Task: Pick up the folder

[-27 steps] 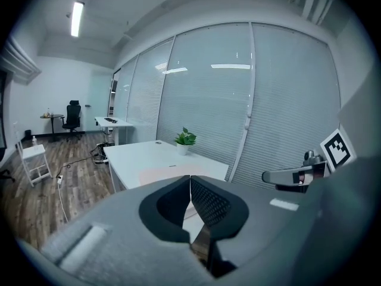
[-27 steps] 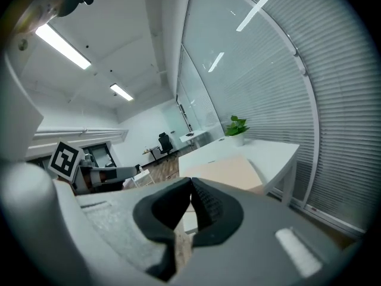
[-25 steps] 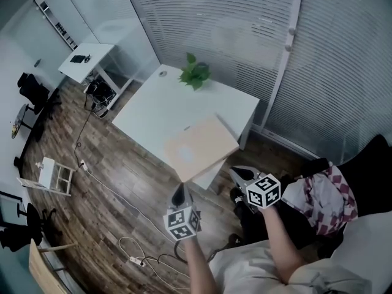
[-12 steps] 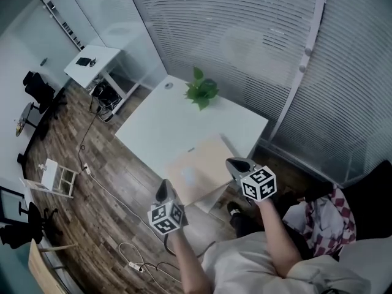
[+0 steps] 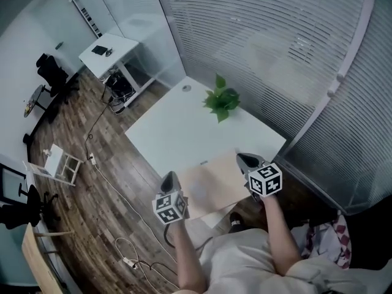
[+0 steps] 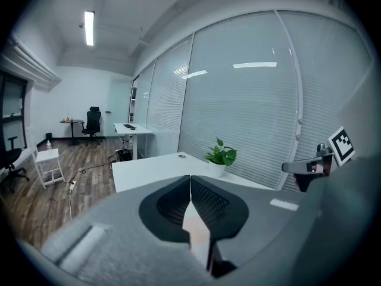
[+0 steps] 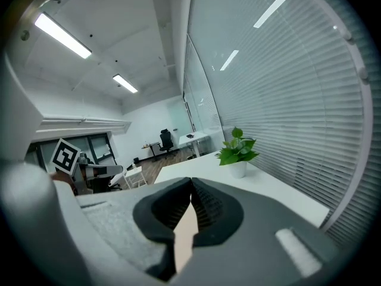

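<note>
Advancing to the table (image 5: pixel 177 133), I now bring the left gripper (image 5: pixel 169 176) and right gripper (image 5: pixel 244 160), both closed and empty, alongside the folder (image 5: pixel 214 181) lying unlifted on the table's near corner.

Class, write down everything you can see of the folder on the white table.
The folder is a thin, flat, pale tan rectangle that looks like card. It lies flat on the near corner of the white table, turned at an angle in the head view. The left tool and the right tool, both shut, sit at its two ends. Whether either touches it cannot be told.
</note>
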The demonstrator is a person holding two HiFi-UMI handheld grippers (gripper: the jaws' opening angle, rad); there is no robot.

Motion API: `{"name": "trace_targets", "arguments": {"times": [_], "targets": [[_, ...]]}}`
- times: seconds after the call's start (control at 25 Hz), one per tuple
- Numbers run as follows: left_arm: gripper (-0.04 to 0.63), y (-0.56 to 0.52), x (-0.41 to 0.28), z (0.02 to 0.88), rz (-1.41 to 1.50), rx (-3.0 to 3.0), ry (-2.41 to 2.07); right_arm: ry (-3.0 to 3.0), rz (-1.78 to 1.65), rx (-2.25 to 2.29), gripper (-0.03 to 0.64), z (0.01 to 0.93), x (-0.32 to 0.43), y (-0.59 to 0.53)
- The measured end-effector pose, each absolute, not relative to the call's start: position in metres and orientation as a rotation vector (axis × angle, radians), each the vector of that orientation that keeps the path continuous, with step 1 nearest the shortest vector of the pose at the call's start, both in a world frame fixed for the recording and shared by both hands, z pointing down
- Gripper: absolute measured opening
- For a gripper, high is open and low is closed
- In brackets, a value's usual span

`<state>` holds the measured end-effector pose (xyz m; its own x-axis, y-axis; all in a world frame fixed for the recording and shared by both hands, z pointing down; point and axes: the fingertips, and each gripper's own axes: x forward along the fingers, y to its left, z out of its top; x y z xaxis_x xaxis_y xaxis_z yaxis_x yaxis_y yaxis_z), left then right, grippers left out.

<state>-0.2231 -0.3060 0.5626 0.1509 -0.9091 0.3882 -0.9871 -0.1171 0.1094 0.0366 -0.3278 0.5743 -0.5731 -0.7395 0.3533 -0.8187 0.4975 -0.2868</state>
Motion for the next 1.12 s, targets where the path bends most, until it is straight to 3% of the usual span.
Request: {"name": "trace_targets", "arguments": {"times": [0.6,1.12], "targets": [[0.011,-0.328,-0.229,0.61,0.322,2.019,-1.82,-2.415,0.755,1.309,0.002,0.644,0.045,-0.373],[0.011,-0.269,-0.236,0.634,0.368,1.918,-1.838,-2.456,0.803,1.216,0.003,0.657,0.049,-0.353]]}}
